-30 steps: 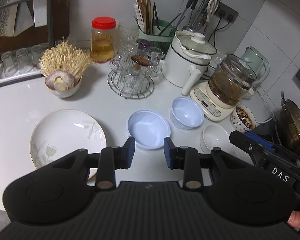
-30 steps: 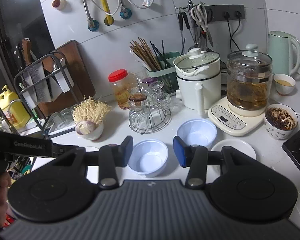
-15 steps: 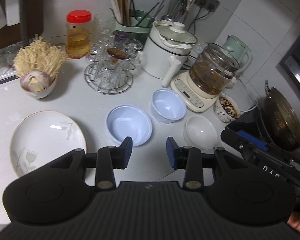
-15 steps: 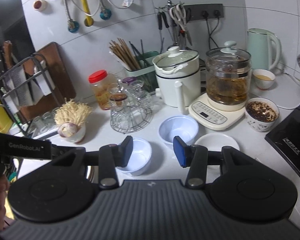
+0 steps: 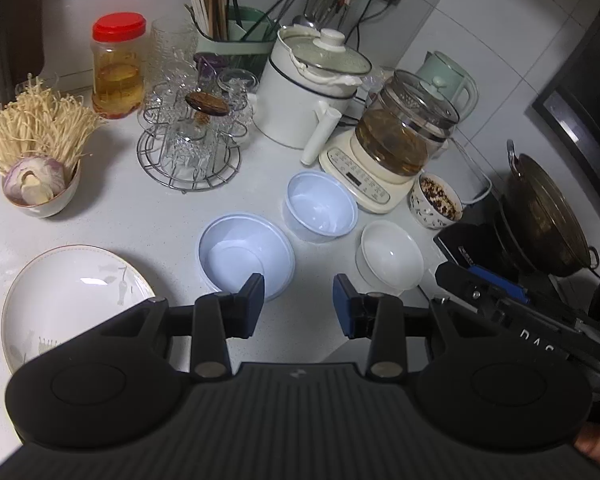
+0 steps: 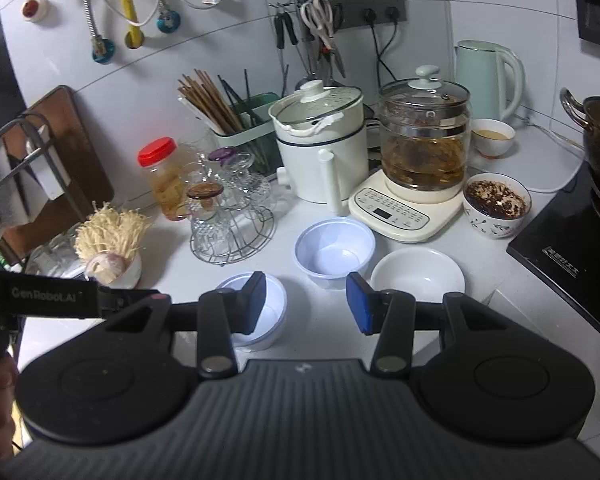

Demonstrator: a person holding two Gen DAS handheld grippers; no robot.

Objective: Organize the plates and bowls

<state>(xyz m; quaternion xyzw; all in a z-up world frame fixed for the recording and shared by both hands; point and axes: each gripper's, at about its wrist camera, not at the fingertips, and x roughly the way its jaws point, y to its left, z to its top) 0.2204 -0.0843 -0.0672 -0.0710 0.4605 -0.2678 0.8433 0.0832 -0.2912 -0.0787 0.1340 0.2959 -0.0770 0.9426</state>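
Both the left gripper (image 5: 299,305) and the right gripper (image 6: 306,302) hang with jaws apart, holding nothing. Near the glass tea kettle (image 5: 400,140) stand two pale blue plastic bowls (image 5: 320,206) and a white ceramic bowl (image 5: 392,254); the flowered white plate (image 5: 68,300) lies well apart.

A white leaf-patterned plate (image 5: 72,300) lies flat on the table, with two pale blue plastic bowls (image 5: 246,254) (image 5: 320,206) and a white bowl (image 5: 392,254) upright, empty, set apart.

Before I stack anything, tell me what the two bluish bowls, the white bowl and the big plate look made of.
Bluish bowls: likely thin plastic, translucent walls, rolled rims.
White bowl: probably glazed ceramic or melamine, opaque and glossy.
Big plate: looks like glazed porcelain, with a shiny highlight, thin rim line and printed leaf motif.
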